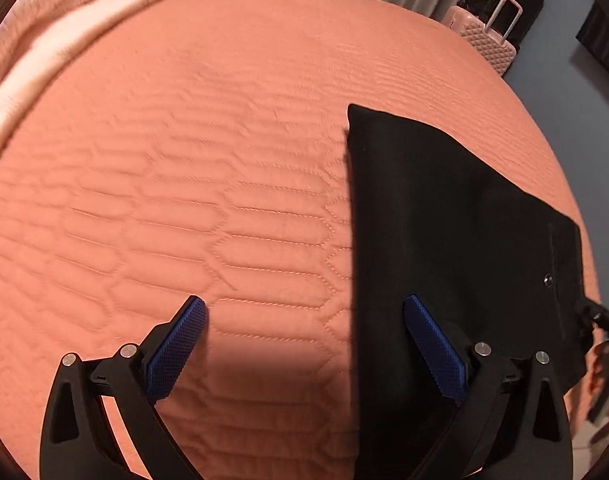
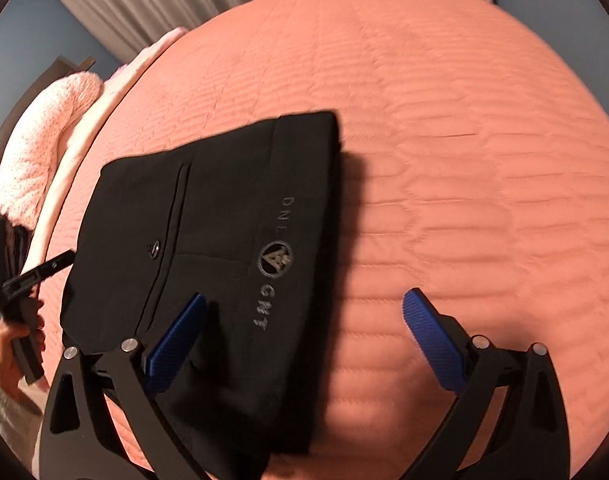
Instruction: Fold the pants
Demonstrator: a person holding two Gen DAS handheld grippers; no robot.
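Left wrist view: the left gripper (image 1: 304,312) has its jaws spread wide with nothing pinched. One blue pad (image 1: 176,352) hangs over the salmon quilted bed cover (image 1: 184,160), the other over the black pants (image 1: 444,220), which lie folded flat on the right part of the bed. A pink suitcase (image 1: 484,40) stands off the far corner.

Right wrist view: the right gripper (image 2: 304,308) is spread wide too, empty. Its left pad is over the folded pants (image 2: 208,216), waistband with grey logo print and a buttoned back pocket facing up. A fuzzy pink pillow (image 2: 40,140) sits at the left, and a hand (image 2: 8,356) holds the other gripper's handle there.
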